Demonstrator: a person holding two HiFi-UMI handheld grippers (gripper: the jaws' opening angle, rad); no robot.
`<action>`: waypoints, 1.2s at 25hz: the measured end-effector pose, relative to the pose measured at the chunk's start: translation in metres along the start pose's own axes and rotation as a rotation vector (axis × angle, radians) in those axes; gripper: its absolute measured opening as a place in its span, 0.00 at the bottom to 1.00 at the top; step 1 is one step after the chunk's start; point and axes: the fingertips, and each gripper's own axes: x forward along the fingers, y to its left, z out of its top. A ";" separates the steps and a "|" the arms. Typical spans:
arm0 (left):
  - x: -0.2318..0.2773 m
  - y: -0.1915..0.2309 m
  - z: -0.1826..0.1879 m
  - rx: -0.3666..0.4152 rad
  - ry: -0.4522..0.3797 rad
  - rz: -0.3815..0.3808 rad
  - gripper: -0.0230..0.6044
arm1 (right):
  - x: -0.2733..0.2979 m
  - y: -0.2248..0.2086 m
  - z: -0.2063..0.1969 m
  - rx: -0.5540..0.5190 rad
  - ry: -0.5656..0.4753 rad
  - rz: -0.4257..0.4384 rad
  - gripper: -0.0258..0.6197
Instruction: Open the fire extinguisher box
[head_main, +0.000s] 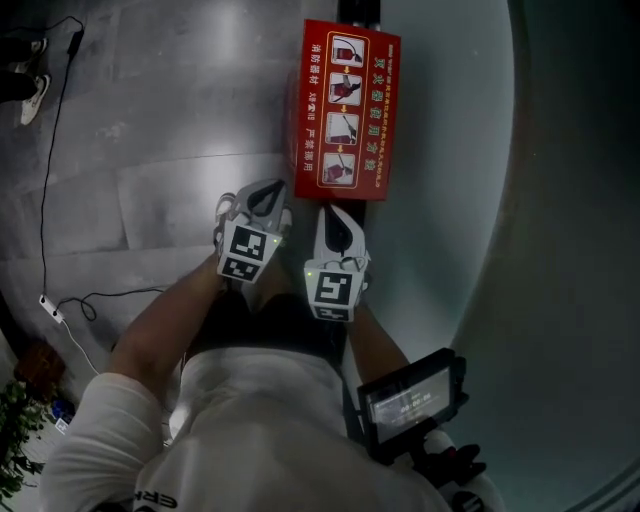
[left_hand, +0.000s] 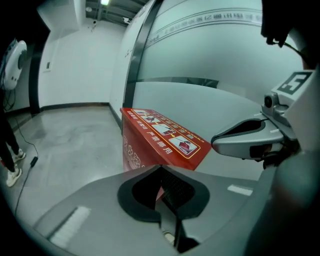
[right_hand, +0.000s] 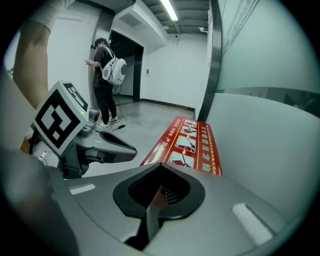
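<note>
Cable (head_main: 42, 215): a thin black lead down the left of the head view, lying on the grey floor (head_main: 160, 150), well apart from the box.
Left gripper (head_main: 268, 195): lower centre of the head view. Its jaws are closed with nothing between them, and the tips aim up-frame at the box's near left corner without touching it.
Right gripper (head_main: 335, 215): just beside its partner. Its jaws are also closed and empty, with the tips near the box's near edge but apart from it.
Box (head_main: 345, 110): red, upper centre of the head view. It stands on the floor against the pale curved wall (head_main: 450, 150), with the lid down and a picture label on top.
Step in hand: probably the approach to the lid.
Doing it well: no handle or latch shows, and I cannot tell the hinge side. Find the lid's free lip first, likely along the near edge. Slip both closed tips under it and raise them evenly, so the box neither twists nor slides.
Screen (head_main: 412, 400): a dark device at lower right, clear of the work.
</note>
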 end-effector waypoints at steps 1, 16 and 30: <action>0.002 -0.002 0.001 -0.016 0.009 -0.024 0.04 | -0.001 -0.002 -0.002 0.004 0.003 -0.005 0.06; 0.016 -0.024 -0.005 -0.248 0.083 -0.271 0.31 | -0.015 -0.023 -0.023 0.040 0.027 -0.052 0.06; 0.030 -0.027 -0.011 -0.319 0.110 -0.267 0.33 | -0.020 -0.036 -0.024 0.068 0.028 -0.080 0.06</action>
